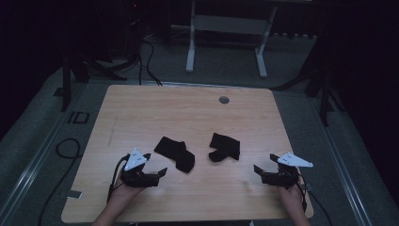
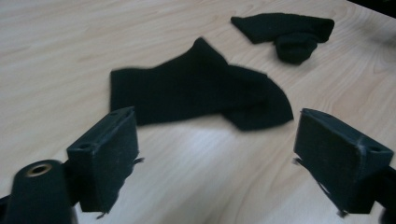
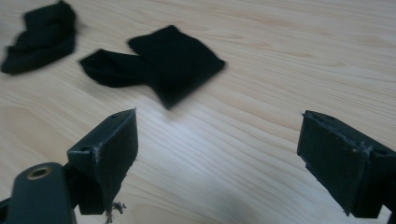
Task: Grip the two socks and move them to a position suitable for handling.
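1. Two black socks on the table (image 1: 141, 108), near its middle. Left sock (image 1: 175, 153) lies flat w/ toe end bent; right sock (image 1: 225, 147) is partly folded on itself. A strip of bare wood sits btwn them, so they're apart.
2. In left gripper view the left sock (image 2: 196, 91) lies just ahead of the jaws, the other sock (image 2: 287, 32) farther off. In right gripper view the right sock (image 3: 156, 63) is nearest ahead.
3. Risks, as I judge them:
   - Thin, limp fabric flat on wood: tongs may skate over it or pinch only the top layer, so the sock unfolds or drags instead of lifting.
   - Right sock's folded part could spill open if grabbed at a loose edge.
   - Dark socks, dim light: edges hard to read, so a grab may land off-target.
4. Left tongs (image 1: 150, 170): jaws wide apart, nothing btwn them, touching no sock, near the left sock.
5. Right tongs (image 1: 266, 165): jaws also wide apart, empty, near the right sock but short of it.
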